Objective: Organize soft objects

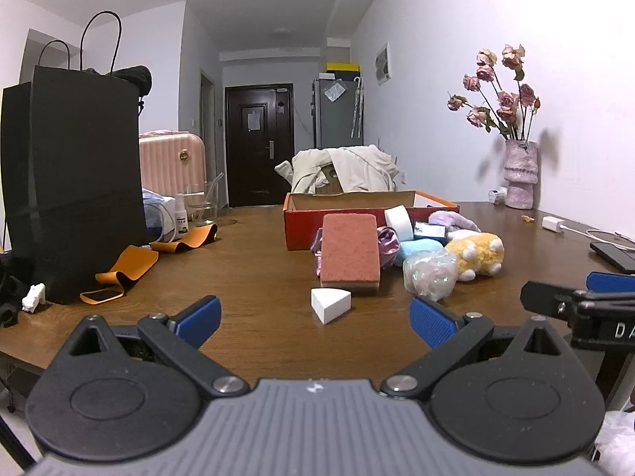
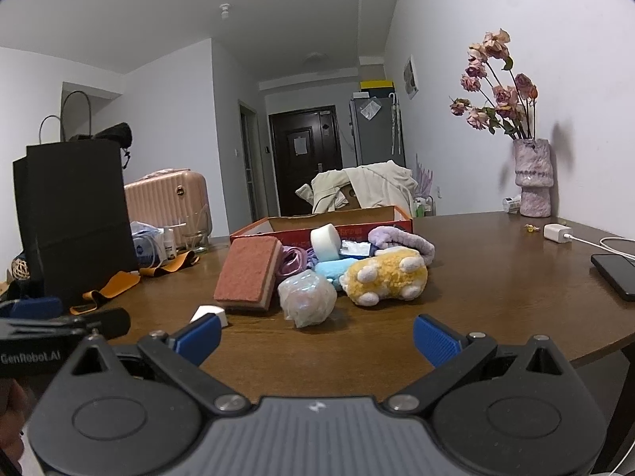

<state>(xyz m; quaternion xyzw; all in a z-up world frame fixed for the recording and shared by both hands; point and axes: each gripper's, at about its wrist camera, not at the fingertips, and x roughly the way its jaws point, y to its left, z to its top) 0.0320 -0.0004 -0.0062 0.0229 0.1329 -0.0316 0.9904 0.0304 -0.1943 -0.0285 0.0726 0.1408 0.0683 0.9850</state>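
A pile of soft objects lies on the brown table (image 1: 246, 261) in front of an open red box (image 1: 349, 202): a pink sponge (image 1: 349, 252), a white foam wedge (image 1: 330, 304), a clear crinkly bundle (image 1: 429, 273), a yellow plush toy (image 1: 478, 256), a light blue soft piece (image 1: 418, 248), a white foam roll (image 1: 399, 220) and purple cloth (image 1: 456, 220). My left gripper (image 1: 315, 319) is open and empty just short of the wedge. My right gripper (image 2: 317, 337) is open and empty just short of the bundle (image 2: 307, 297) and plush (image 2: 385, 277).
A tall black paper bag (image 1: 75, 182) stands at the left with an orange strap (image 1: 131, 265) beside it. A vase of dried roses (image 1: 520, 174), a white charger (image 1: 553, 224) and a black phone (image 1: 613, 256) sit at the right.
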